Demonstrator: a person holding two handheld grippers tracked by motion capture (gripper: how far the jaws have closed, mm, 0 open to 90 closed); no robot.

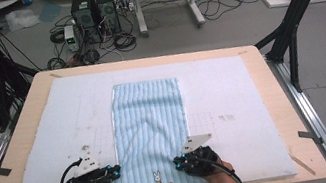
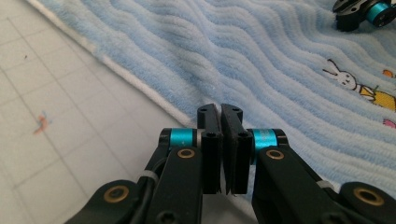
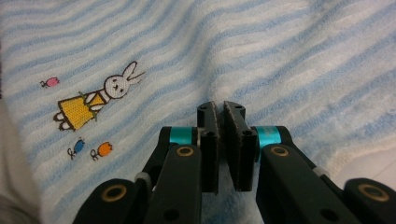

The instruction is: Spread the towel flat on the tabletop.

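A light blue striped towel (image 1: 149, 109) lies lengthwise on a white mat (image 1: 54, 120), with an embroidered rabbit (image 1: 158, 181) near its front edge. My left gripper (image 1: 116, 169) rests at the towel's near left edge, jaws together over the white hem (image 2: 140, 86). My right gripper (image 1: 177, 162) sits at the near right edge, jaws nearly together and low over the cloth (image 3: 280, 60). No cloth shows between either pair of tips (image 2: 220, 109) (image 3: 220, 107). The rabbit (image 3: 100, 98) lies just beyond my right gripper's jaws. Soft creases run up the towel from both grippers.
The mat covers most of a wooden table (image 1: 22, 141). Computer towers (image 1: 93, 10), cables and boxes lie on the floor beyond the far edge. Black frame legs (image 1: 291, 23) stand at both sides. My right gripper (image 2: 359, 11) shows far off across the towel.
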